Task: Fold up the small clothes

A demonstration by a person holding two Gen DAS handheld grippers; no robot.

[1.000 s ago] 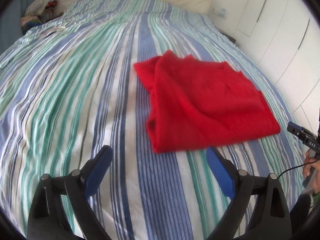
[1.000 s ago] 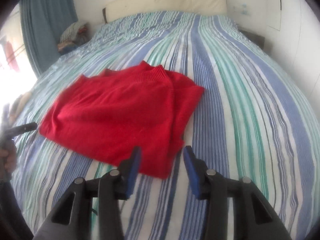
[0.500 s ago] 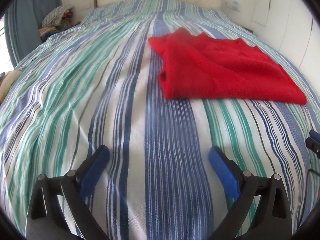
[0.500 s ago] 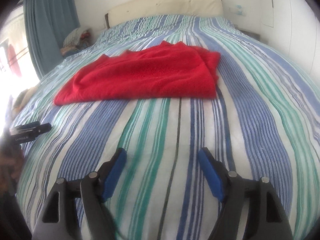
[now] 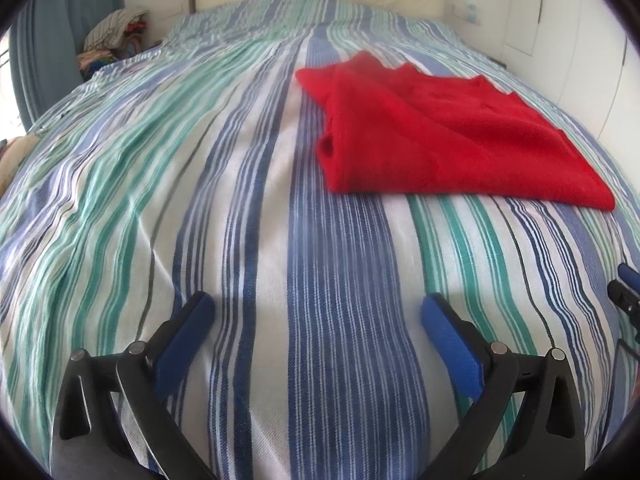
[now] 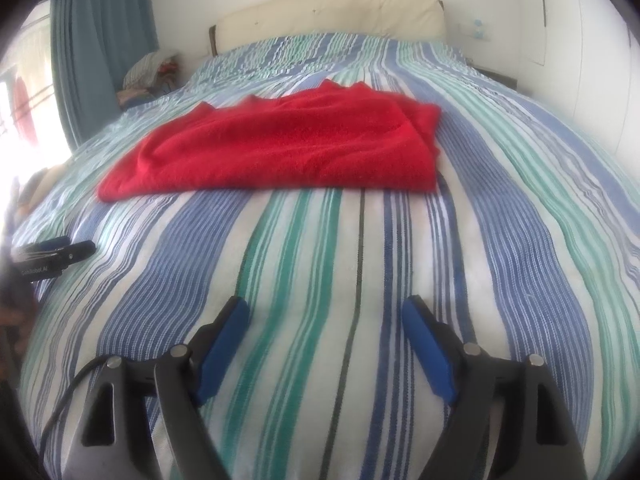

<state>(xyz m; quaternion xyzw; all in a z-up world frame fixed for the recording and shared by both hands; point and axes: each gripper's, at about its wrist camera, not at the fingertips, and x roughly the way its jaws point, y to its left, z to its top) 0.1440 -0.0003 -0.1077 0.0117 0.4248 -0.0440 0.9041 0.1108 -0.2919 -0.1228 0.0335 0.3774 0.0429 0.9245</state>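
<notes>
Withdrawn from the red sweater [image 5: 444, 136] since a second ago: both grippers, then at its near edge, now hanging over bare striped bedspread [image 5: 240, 200] well short of the garment.

Left gripper [image 5: 318, 318]: blue-padded fingers [image 5: 188, 332] spread wide, nothing between them, only blue and white stripes beneath. Right gripper [image 6: 326, 320]: fingers [image 6: 426, 344] likewise parted and empty, above green and blue stripes; a black cable trailing from its left side. Each gripper visible at the margin of the other's view, left gripper [image 6: 52, 256] at the left edge of the right wrist view, right gripper [image 5: 626, 292] at the right edge of the left wrist view.

Red sweater [image 6: 288, 148]: bright red knit, folded into a flat, roughly rectangular stack of several layers, lying on the middle of the bed, touched by neither gripper. Near edge straight; layered fold edges showing on the left side in the left wrist view and on the right side in the right wrist view. Far edge uneven, with small peaks of fabric. Upper face fairly smooth, a few shallow creases. Image slightly blurred, knit texture not resolved.

Background: cream headboard [image 6: 332, 12] at the far end of the bed, blue curtain [image 6: 100, 40] at left, pile of clothes [image 5: 114, 40] beside the bed, white wardrobe doors [image 5: 580, 40] at right.
</notes>
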